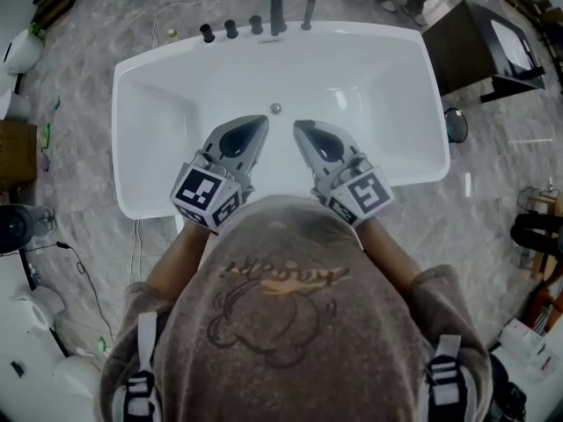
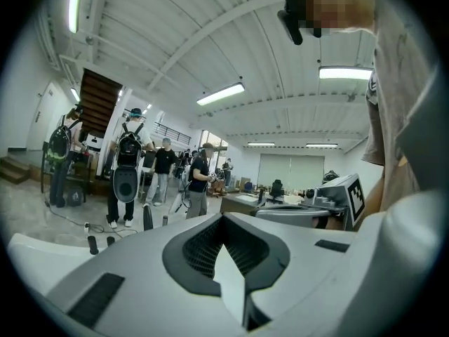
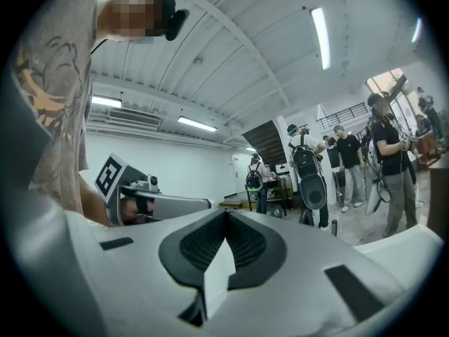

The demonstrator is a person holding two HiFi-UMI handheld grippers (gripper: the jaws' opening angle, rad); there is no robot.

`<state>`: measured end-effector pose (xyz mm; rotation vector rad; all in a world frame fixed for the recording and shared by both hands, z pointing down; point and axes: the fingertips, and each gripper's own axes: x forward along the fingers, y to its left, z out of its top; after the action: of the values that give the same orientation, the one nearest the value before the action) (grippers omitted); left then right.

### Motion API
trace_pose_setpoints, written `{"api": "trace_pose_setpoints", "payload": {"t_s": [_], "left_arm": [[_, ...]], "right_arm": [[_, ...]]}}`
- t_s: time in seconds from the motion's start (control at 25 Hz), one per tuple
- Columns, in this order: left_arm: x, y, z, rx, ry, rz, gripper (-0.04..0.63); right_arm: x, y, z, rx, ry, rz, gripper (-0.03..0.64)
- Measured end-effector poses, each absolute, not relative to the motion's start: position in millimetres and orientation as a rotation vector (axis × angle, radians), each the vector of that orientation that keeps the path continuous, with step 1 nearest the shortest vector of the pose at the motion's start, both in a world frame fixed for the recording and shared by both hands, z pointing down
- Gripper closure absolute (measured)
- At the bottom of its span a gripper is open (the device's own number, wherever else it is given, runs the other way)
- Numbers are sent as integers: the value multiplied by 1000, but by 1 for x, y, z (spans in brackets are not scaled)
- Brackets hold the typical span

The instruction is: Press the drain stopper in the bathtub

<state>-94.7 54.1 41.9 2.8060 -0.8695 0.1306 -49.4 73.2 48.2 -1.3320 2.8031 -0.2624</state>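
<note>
1. Head view finds a person leaning over the near rim of a white bathtub, a gripper in each hand, the two held side by side above that rim and pointing across the tub.
2. The left gripper has its jaws drawn together at the tips, as its own view shows, with nothing between them. The right gripper is the same, jaws together and empty. Both gripper views look out level into a hall, so neither shows the target.
3. The step in hand appears to be the approach, as neither tip touches anything in the tub.
4. The drain stopper, a small round metal disc, sits on the tub's white inner surface just beyond the two tips, on the line between them and apart from both.
5. The next move likely calls for one closed tip to tilt down, reach forward and land squarely on the disc. A straight push should then keep it from sliding off onto the glossy surface.
6. The tub looks dry, and nothing but the stopper shows inside it.
7. A row of dark taps stands along the far rim.
</note>
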Motion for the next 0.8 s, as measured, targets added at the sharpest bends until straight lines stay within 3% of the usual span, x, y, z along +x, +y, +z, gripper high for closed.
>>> {"api": "trace_pose_setpoints", "payload": {"t_s": [0.8], "left_arm": [[-87,53,46,2886,-849,59,594]], "right_arm": [[-47,73,53,-1339,2776,-264,617]]}}
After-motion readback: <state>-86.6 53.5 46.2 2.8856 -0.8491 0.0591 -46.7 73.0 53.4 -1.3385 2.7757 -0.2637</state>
